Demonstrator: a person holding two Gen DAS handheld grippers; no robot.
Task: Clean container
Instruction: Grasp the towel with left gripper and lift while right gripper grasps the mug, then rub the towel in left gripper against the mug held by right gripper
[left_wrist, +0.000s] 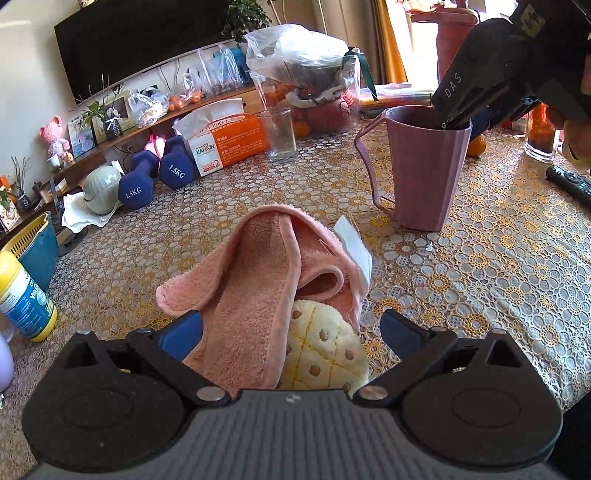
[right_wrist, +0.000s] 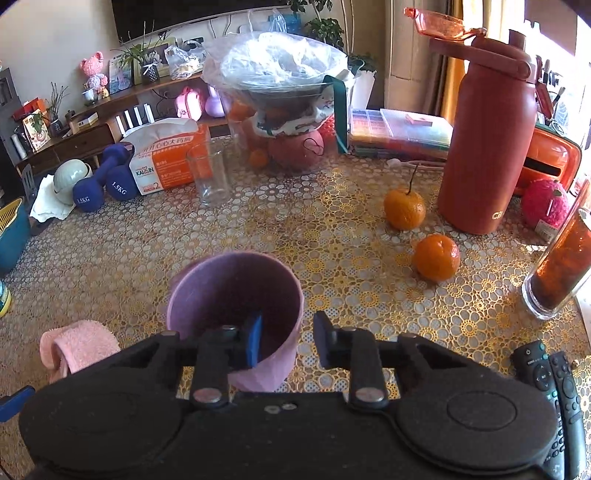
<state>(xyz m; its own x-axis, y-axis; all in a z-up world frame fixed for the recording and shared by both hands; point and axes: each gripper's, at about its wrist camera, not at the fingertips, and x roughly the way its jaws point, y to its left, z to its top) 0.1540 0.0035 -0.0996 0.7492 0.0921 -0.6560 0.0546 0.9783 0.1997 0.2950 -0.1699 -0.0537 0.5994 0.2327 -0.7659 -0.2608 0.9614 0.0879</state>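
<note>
Right claw straddles pink cup rim; jaws apart.

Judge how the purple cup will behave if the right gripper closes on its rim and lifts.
The purple cup looks like thin empty plastic, so probably light and rigid. It is tall with a narrower base, so a sideways nudge could tip it. The right gripper straddles one wall only; lifted so, the cup may tilt.

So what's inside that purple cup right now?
One blue finger of the right gripper reaches inside the purple cup; the other stays outside the rim, jaws apart. The inner wall looks bare, but the gripper hides the very bottom.
</note>
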